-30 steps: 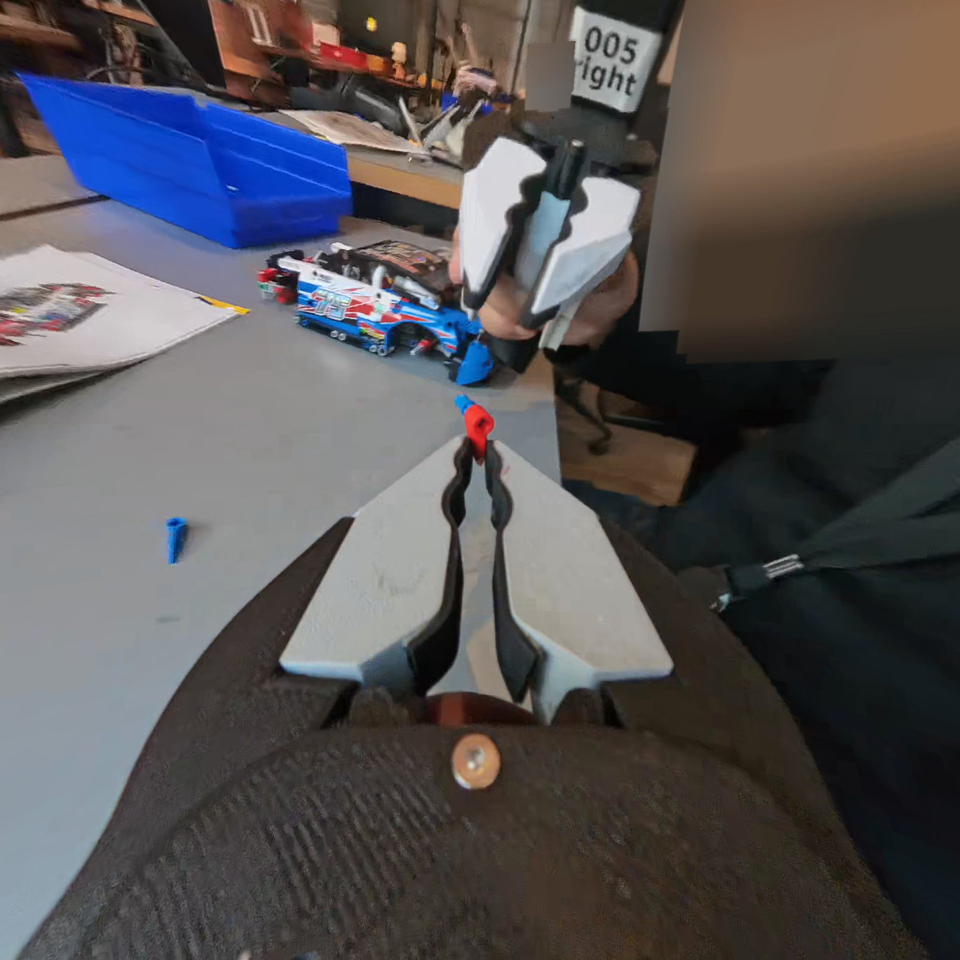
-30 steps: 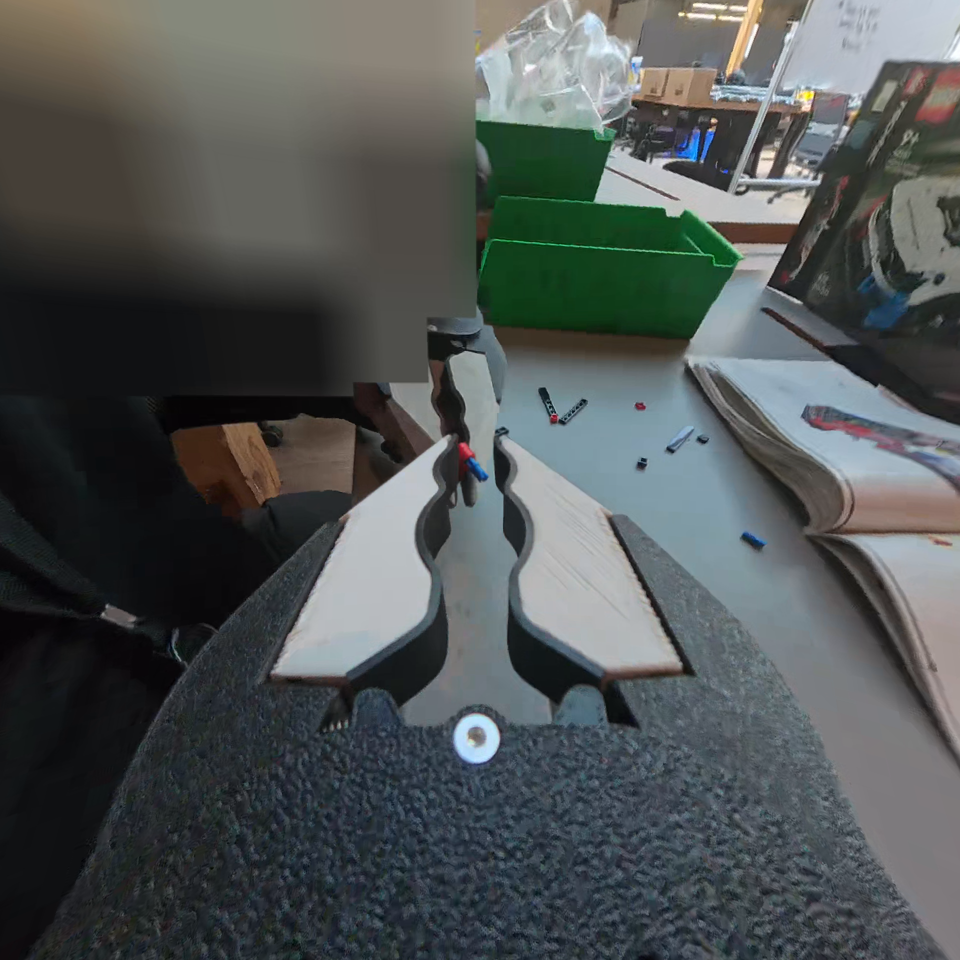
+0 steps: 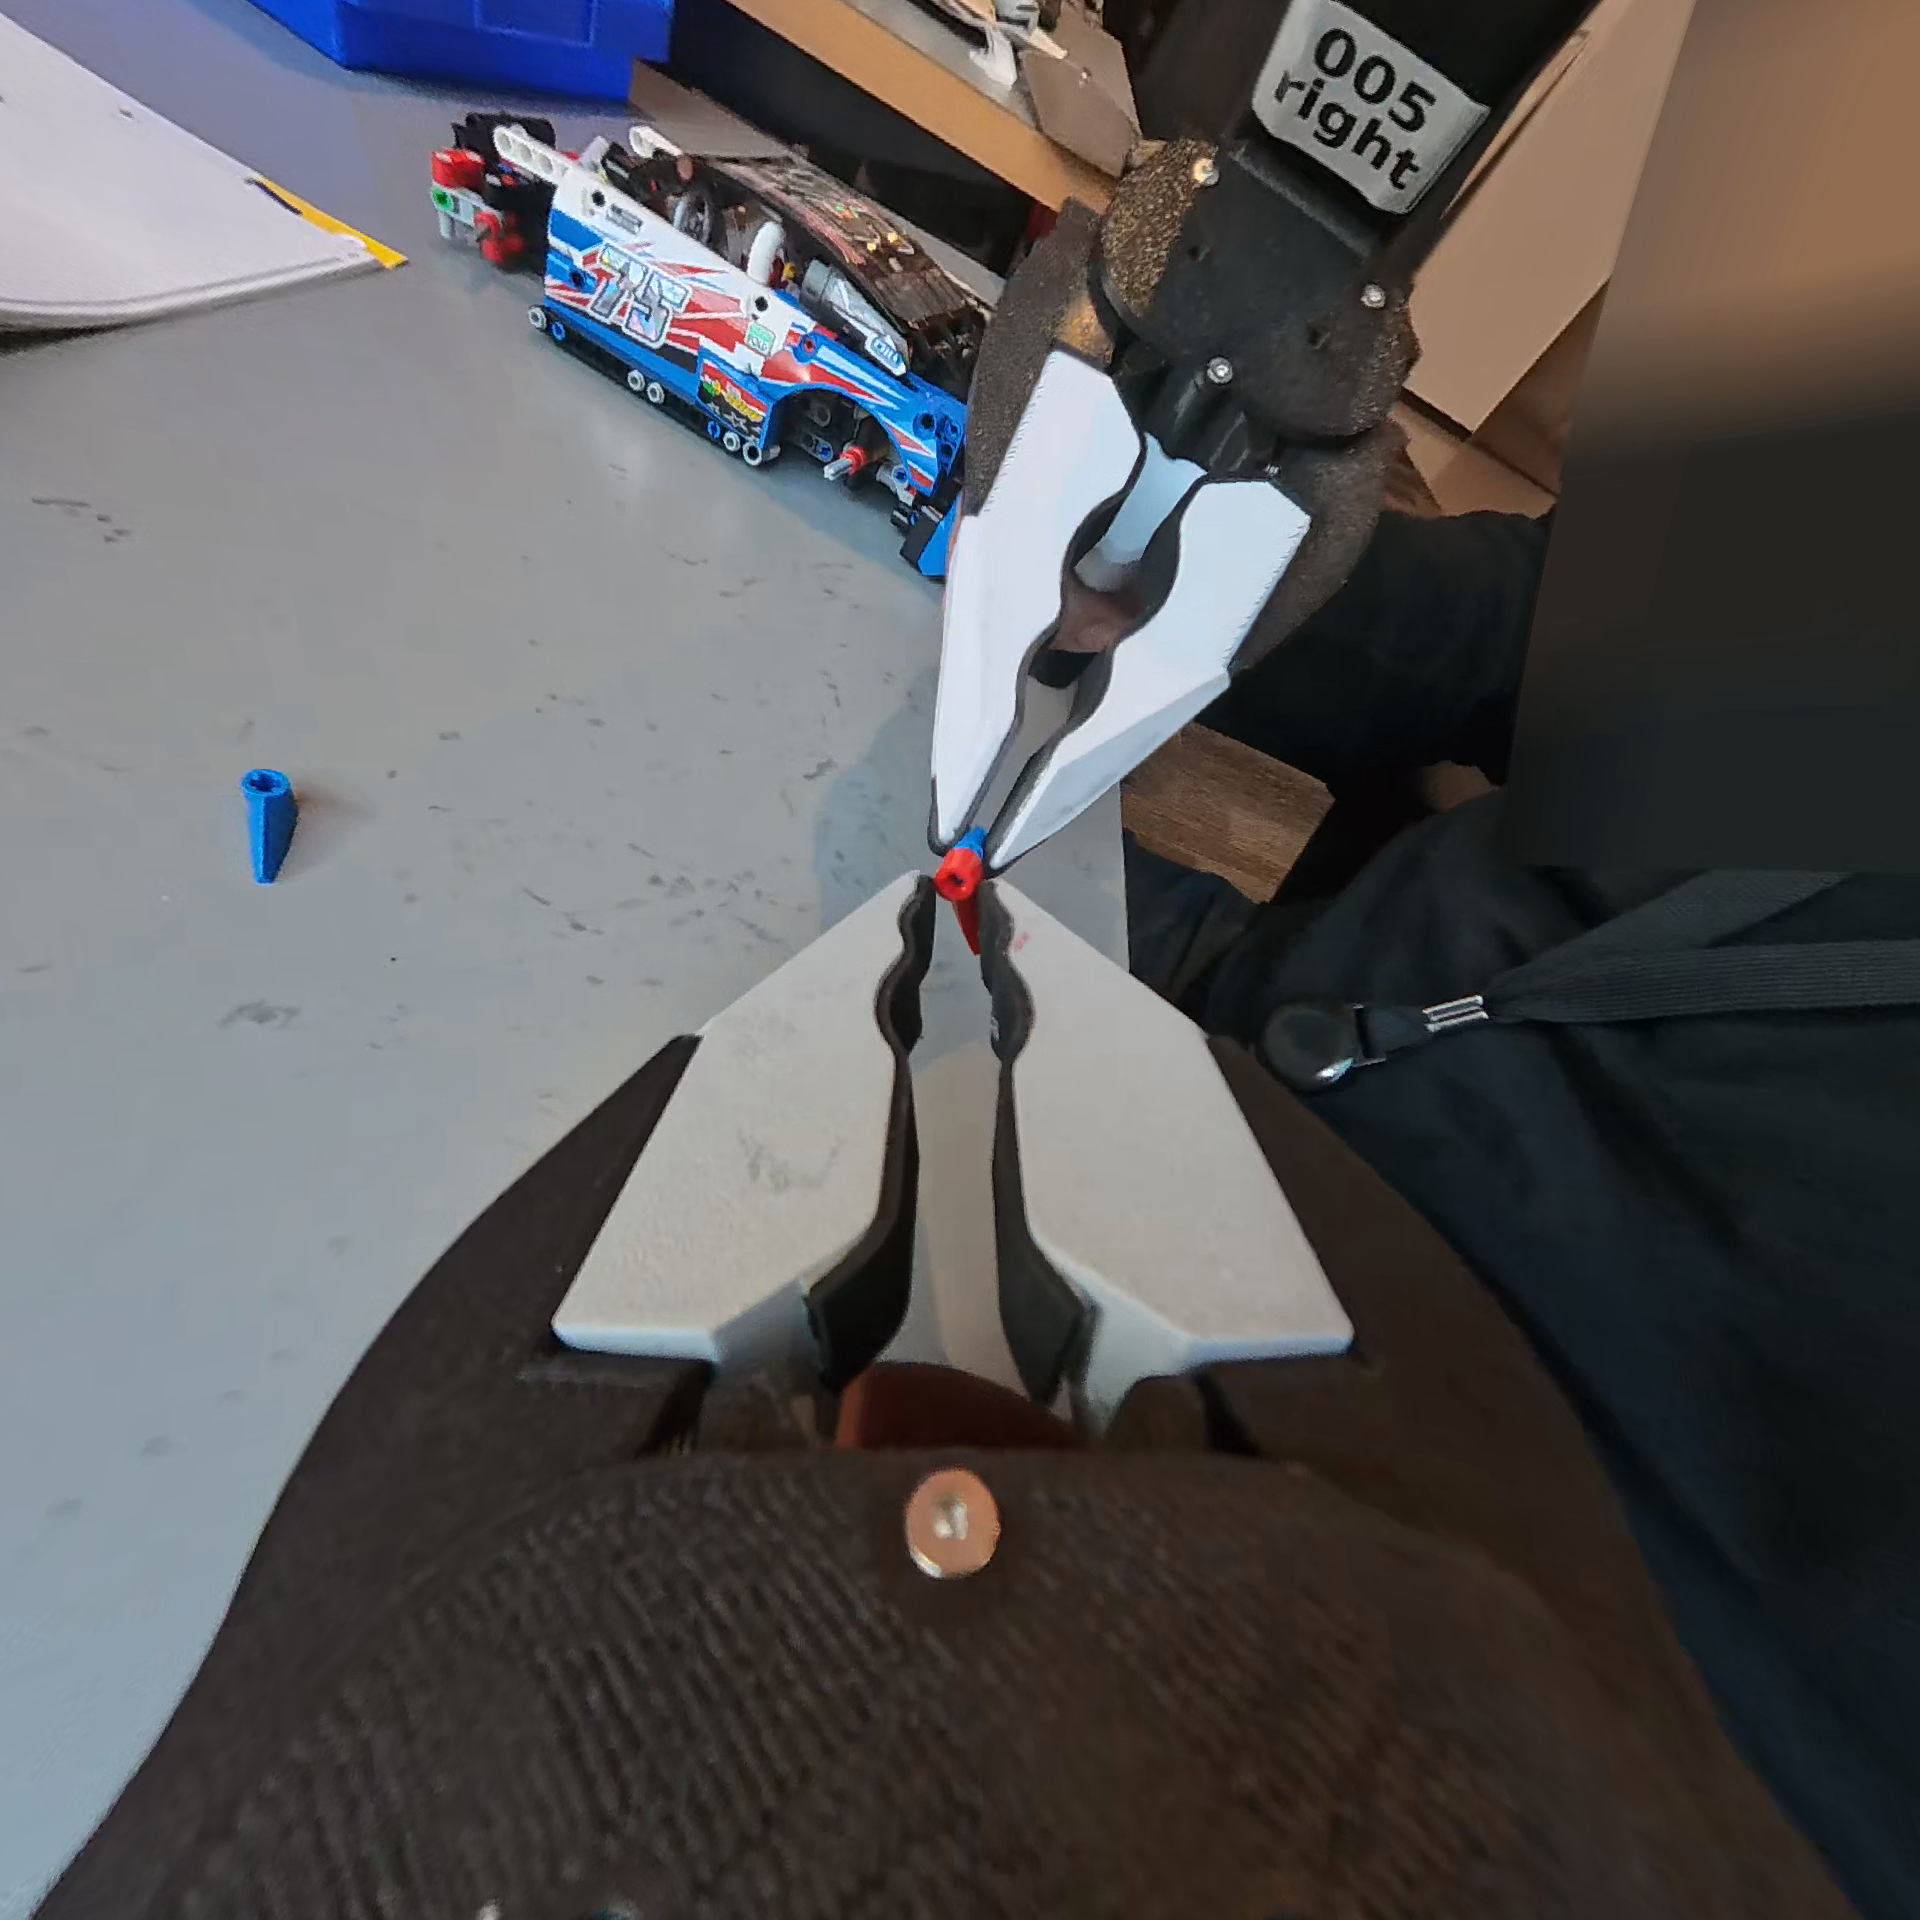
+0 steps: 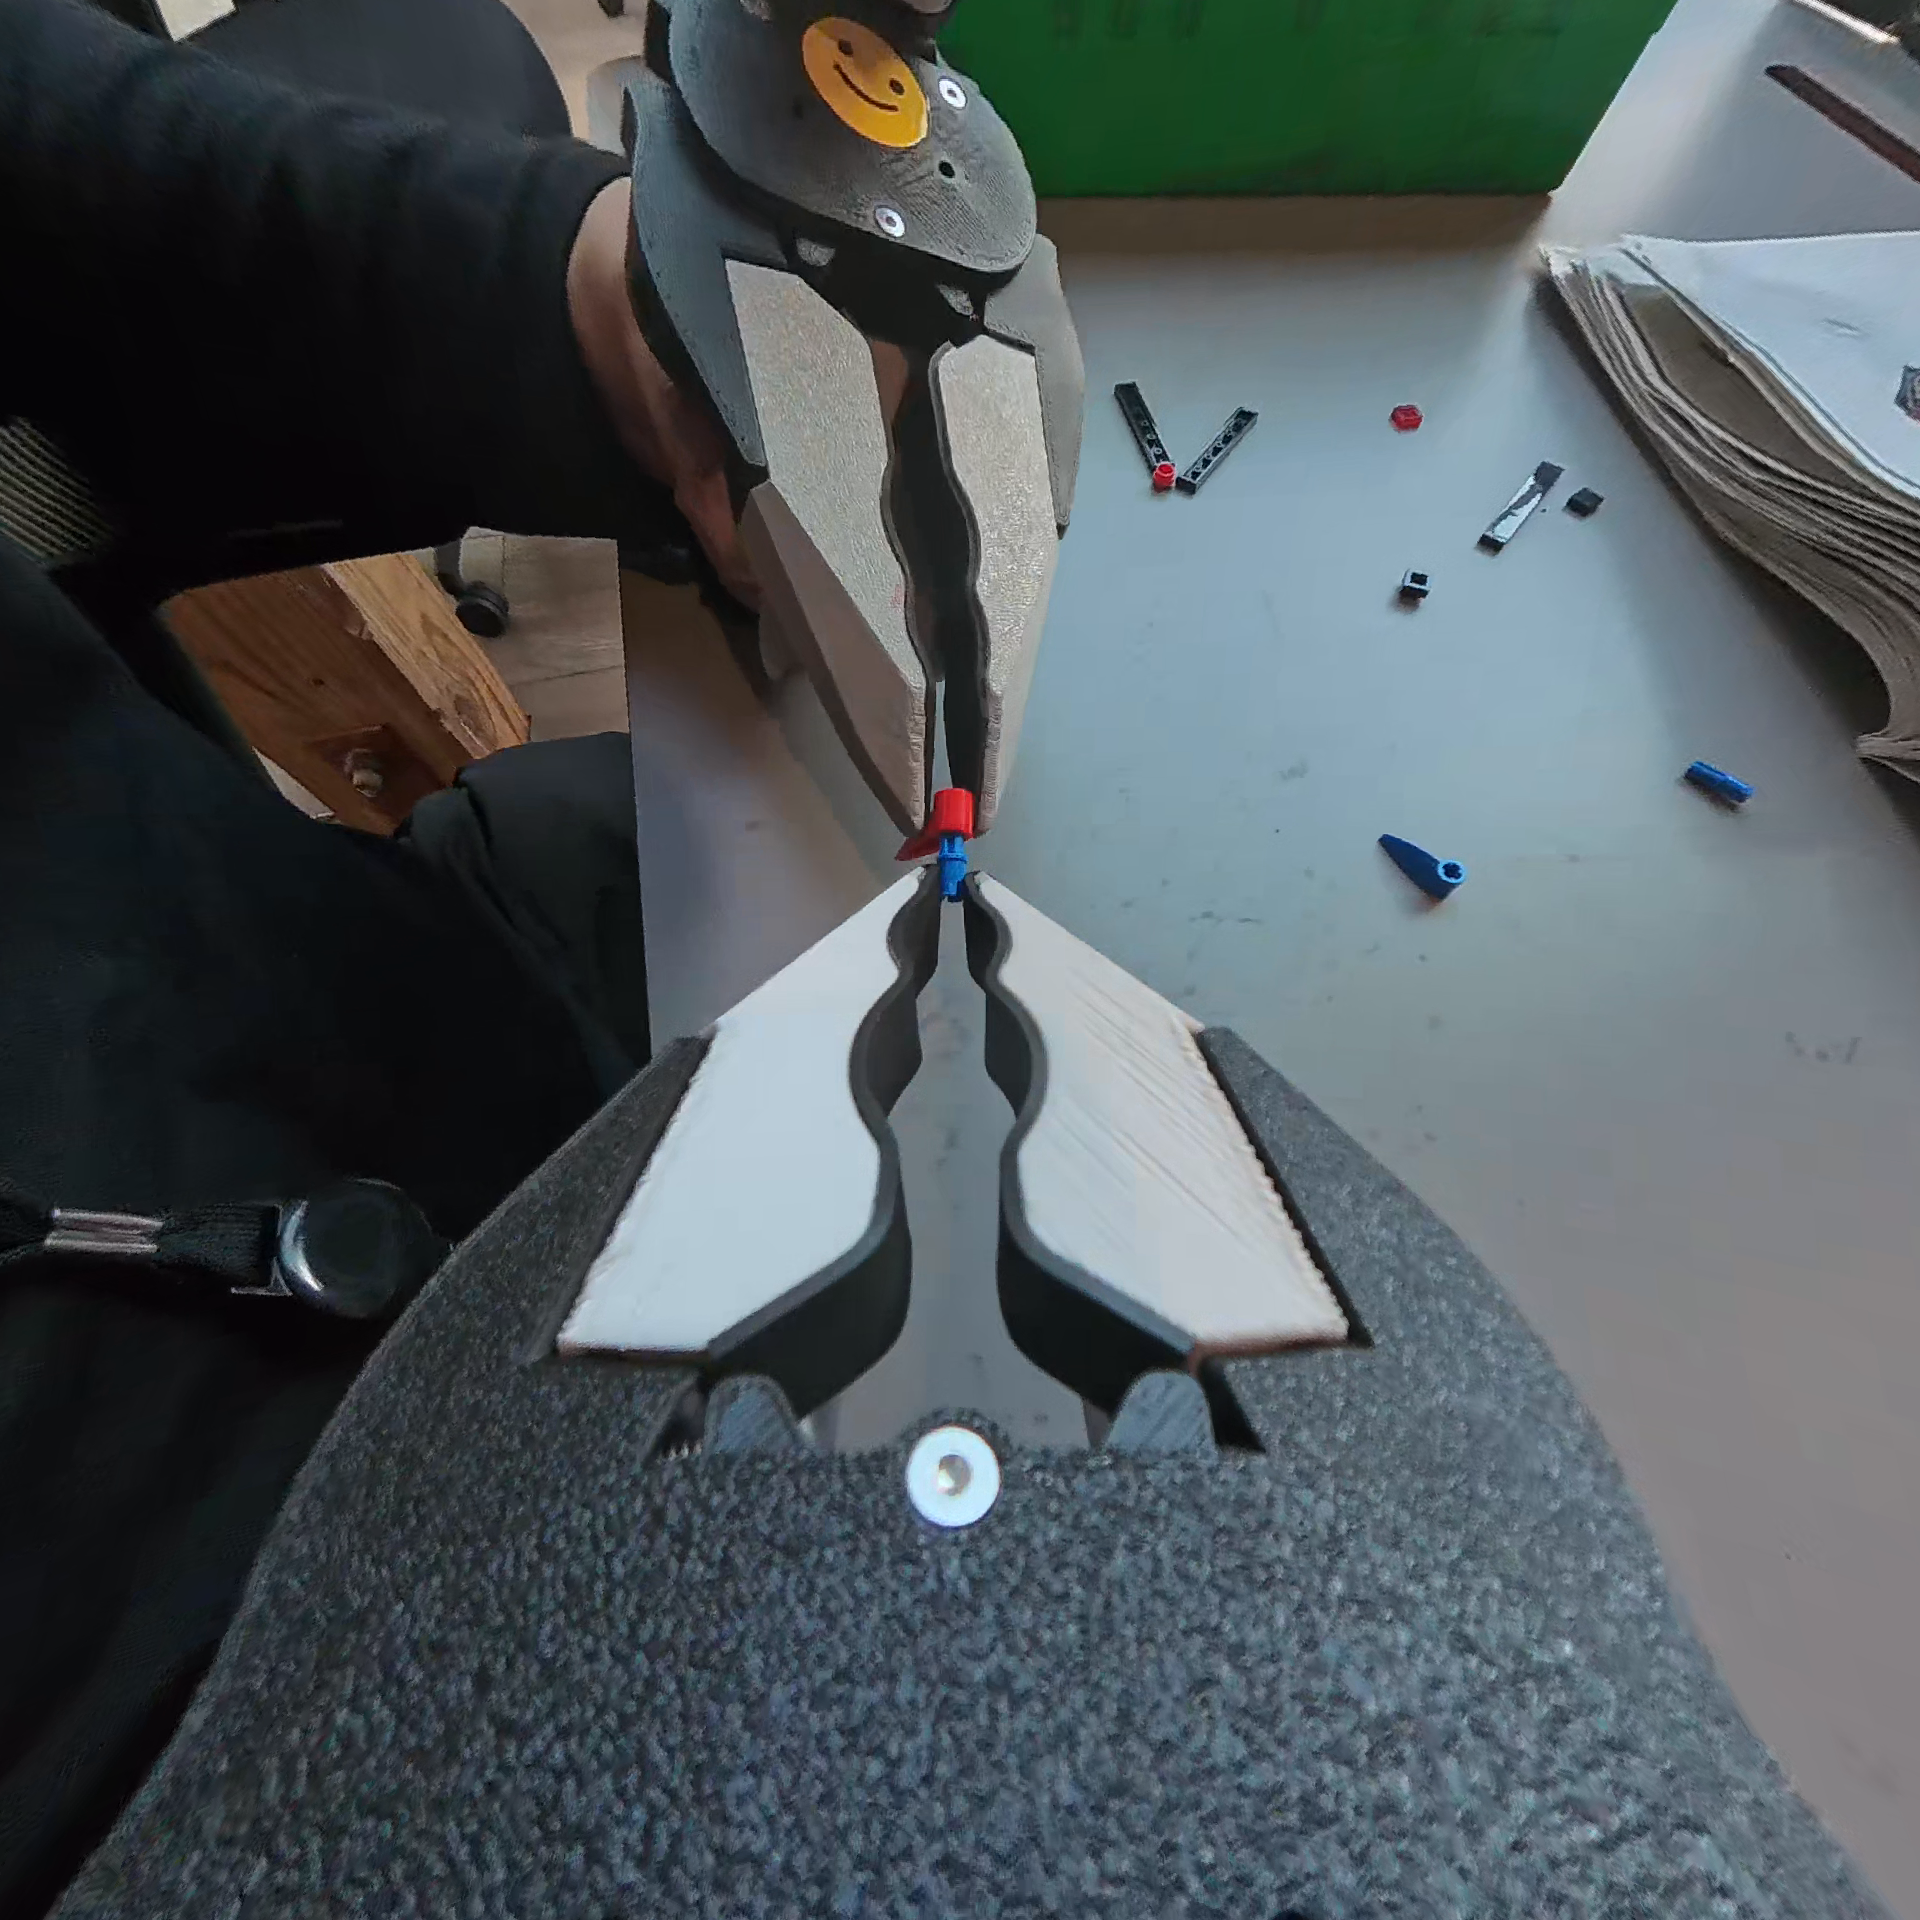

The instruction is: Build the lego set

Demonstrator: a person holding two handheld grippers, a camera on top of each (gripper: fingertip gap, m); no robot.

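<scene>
A small red piece [image 3: 958, 883] is pinched at the tips of the left gripper [image 3: 951, 899], and the blue pin [image 4: 950, 871] set into it is clamped between the narrowed tips of the right gripper [image 4: 948, 883]. The two tools are held tip to tip just above the near edge of the grey table [image 3: 520, 644], so the pin is judged to be in the course of being pressed home or adjusted (which of the two cannot be told).

Much of the build appears done: a blue, white and red race car [image 3: 727, 332] is seen standing at the far side of the table, its body panels fitted, though its wheel arches look empty and bare axles are shown. Parts are left unused. A blue tapered piece [image 3: 268, 821] is seen lying alone to the left in the left wrist view; in the right wrist view two black beams [image 4: 1184, 431], a red stud [image 4: 1405, 417], several small black bits [image 4: 1522, 504] and another blue pin [image 4: 1716, 781] are scattered to the far right.

The tabletop is scuffed and marked. An open instruction booklet [image 4: 1766, 395] is laid at the far right, a green bin [image 4: 1299, 94] beyond it, and a blue bin [image 3: 488, 42] is seen at the far left. A wooden block [image 4: 353, 675] and dark clothing are visible below the table edge.
</scene>
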